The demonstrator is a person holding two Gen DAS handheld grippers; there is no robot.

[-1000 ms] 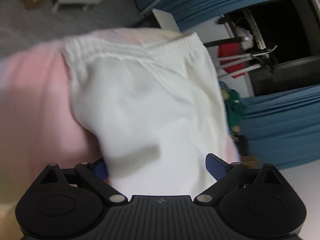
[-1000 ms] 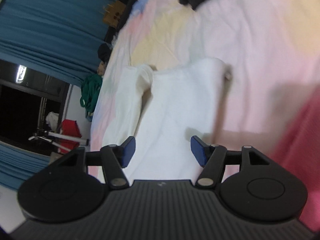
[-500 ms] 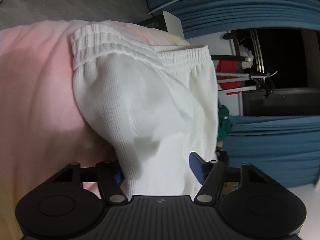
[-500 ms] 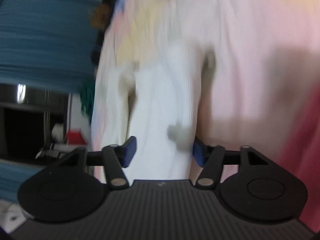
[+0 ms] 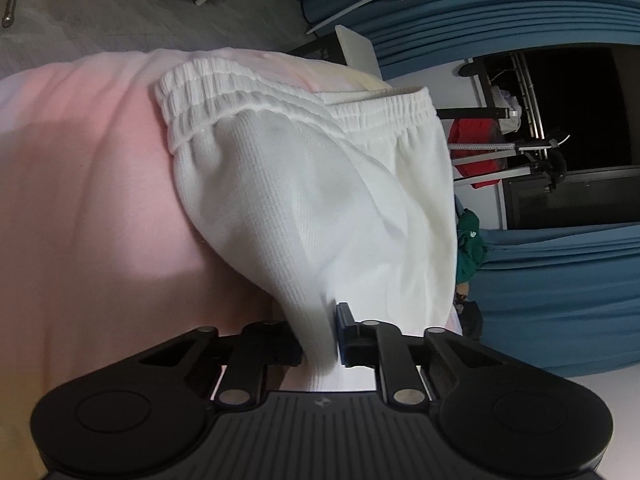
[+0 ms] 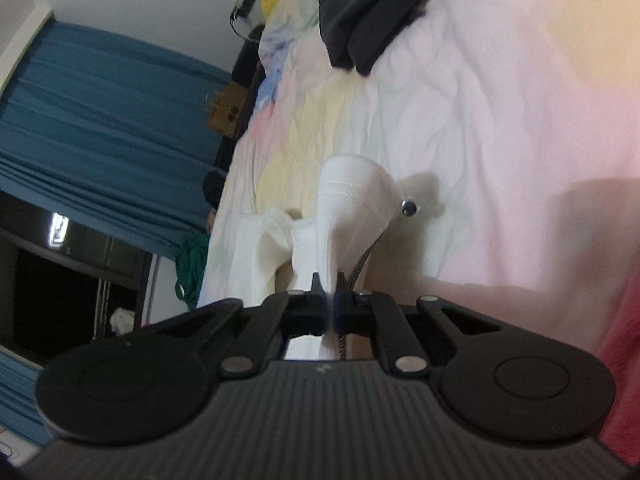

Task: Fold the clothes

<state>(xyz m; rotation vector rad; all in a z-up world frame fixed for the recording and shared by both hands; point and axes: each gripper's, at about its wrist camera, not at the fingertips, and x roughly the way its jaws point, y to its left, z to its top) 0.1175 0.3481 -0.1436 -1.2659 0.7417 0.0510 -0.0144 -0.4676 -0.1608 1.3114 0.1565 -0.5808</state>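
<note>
A pair of white knit trousers [image 5: 320,184] with an elastic waistband [image 5: 248,96] lies on a pink bed sheet [image 5: 88,208]. My left gripper [image 5: 320,336] is shut on a fold of the white fabric and lifts it off the sheet. In the right wrist view, my right gripper [image 6: 329,304] is shut on a trouser leg end [image 6: 348,208], which rises in a narrow ridge ahead of the fingers. A drawstring with a metal tip [image 6: 409,208] hangs beside it.
A dark garment [image 6: 368,12] lies further up the pastel bed sheet [image 6: 500,120]. A red cloth [image 6: 624,344] is at the right edge. Blue curtains [image 5: 560,280], a red item on a rack [image 5: 476,148] and grey floor [image 5: 120,24] surround the bed.
Both grippers have closed from open onto the white trousers, and the fabric now bunches up between the fingers and lifts off the sheet.
</note>
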